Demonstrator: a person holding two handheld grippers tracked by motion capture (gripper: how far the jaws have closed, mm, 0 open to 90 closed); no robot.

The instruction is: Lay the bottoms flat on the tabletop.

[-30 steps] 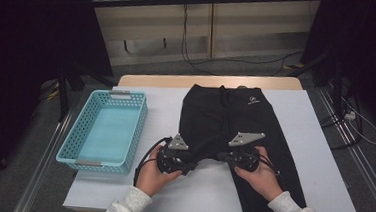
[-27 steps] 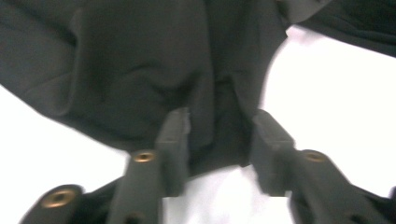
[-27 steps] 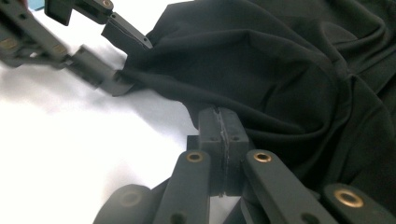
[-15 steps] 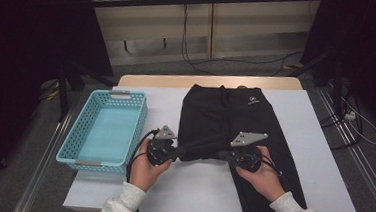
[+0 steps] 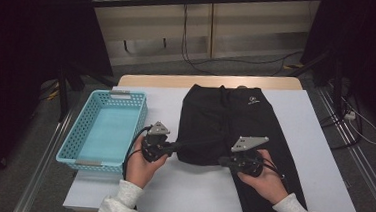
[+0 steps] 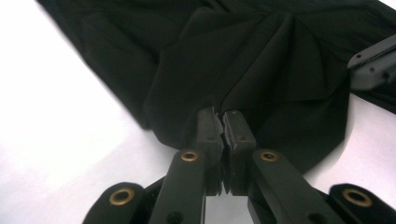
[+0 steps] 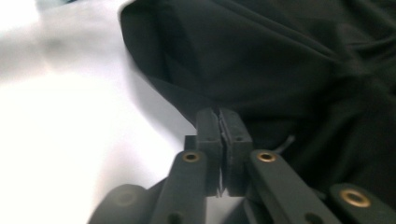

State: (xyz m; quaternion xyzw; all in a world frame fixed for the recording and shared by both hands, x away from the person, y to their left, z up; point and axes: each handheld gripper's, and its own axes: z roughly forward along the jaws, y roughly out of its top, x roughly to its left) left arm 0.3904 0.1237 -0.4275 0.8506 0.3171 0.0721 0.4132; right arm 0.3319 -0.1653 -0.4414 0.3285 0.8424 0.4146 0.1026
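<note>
Currently, a pair of black trousers (image 5: 225,123) lies flat on the white surface (image 5: 317,160), waistband at the far edge, long axis running from far to near toward the person. One leg (image 5: 265,186) extends straight down to the near edge; the other leg's lower end (image 5: 198,149) is drawn up and stretched sideways between the two tools. The left gripper (image 5: 172,146) points toward the garment, which lies just ahead of its jaws; in the left gripper view those jaws are clenched on a pinch of black cloth (image 6: 261,93), with folds fanning out from the bite. The right gripper (image 5: 222,161) points leftward from the person's right hand (image 5: 266,179), and in the right gripper view its jaws have just been opening slightly, yet the pads (image 7: 236,128) appear to hold the garment's edge (image 7: 177,93) between them. The span of cloth between the two grips runs roughly across the surface, at right angles to the trousers' long axis. A turquoise basket (image 5: 73,148) stands left of the garment, just beside the left hand (image 5: 141,165) and well apart from the right. By judgement, any folding or carrying move turns on this: the held hem lies at the near end, the waistband at the far end, and the left gripper is nearer the basket.
</note>
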